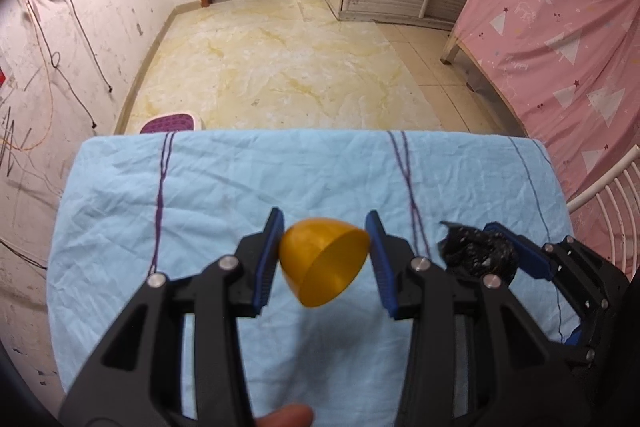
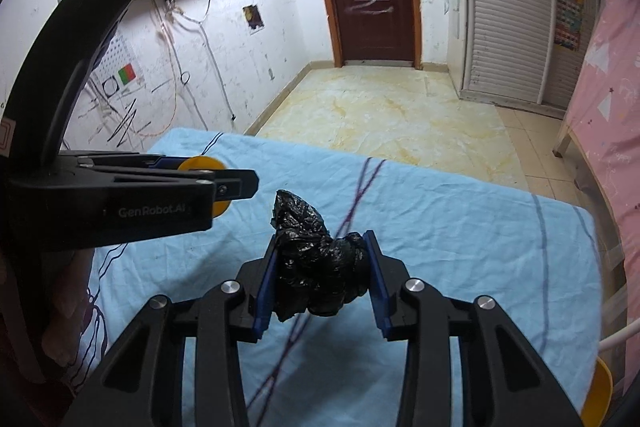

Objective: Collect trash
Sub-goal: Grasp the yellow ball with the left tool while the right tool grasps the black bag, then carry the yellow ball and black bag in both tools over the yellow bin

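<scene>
A table under a wrinkled light-blue cloth (image 1: 224,187) carried both pickups. The right gripper (image 2: 322,279) pinched a crumpled black plastic bag (image 2: 316,267) above the cloth; it looked light and soft, best squeezed across its bulk. The left gripper (image 1: 325,259) clamped an orange plastic half-shell (image 1: 322,261) by dome and rim: probably rigid, smooth, prone to slipping.

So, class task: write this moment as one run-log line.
left hand-held gripper: shut on orange plastic half-shell | right hand-held gripper: shut on crumpled black plastic bag | both above blue cloth
</scene>
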A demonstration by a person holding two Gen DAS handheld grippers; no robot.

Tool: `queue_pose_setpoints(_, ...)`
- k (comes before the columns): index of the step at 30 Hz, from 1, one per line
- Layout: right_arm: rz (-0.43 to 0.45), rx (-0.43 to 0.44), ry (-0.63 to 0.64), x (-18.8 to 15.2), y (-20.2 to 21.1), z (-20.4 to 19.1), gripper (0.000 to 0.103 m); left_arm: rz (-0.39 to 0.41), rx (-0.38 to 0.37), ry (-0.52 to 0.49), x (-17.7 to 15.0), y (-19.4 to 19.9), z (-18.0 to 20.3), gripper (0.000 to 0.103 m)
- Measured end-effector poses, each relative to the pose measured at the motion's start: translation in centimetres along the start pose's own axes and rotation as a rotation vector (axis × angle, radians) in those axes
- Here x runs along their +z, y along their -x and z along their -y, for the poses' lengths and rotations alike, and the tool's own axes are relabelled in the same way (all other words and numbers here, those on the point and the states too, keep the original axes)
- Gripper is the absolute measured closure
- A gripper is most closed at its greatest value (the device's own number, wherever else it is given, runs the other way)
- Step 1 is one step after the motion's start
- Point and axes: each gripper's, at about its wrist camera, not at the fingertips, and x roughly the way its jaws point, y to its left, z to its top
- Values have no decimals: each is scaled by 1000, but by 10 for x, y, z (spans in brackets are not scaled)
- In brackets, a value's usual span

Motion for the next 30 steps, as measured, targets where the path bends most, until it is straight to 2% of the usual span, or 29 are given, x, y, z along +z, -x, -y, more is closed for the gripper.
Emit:
queue_pose_setpoints(13,104,-51,-99,-23,69,61,70,46,-9,-112,-8,25,66,63)
queue_pose_setpoints(30,202,-143,-265,-81,142,152,70,42,-55,-271,-30,31,167,63)
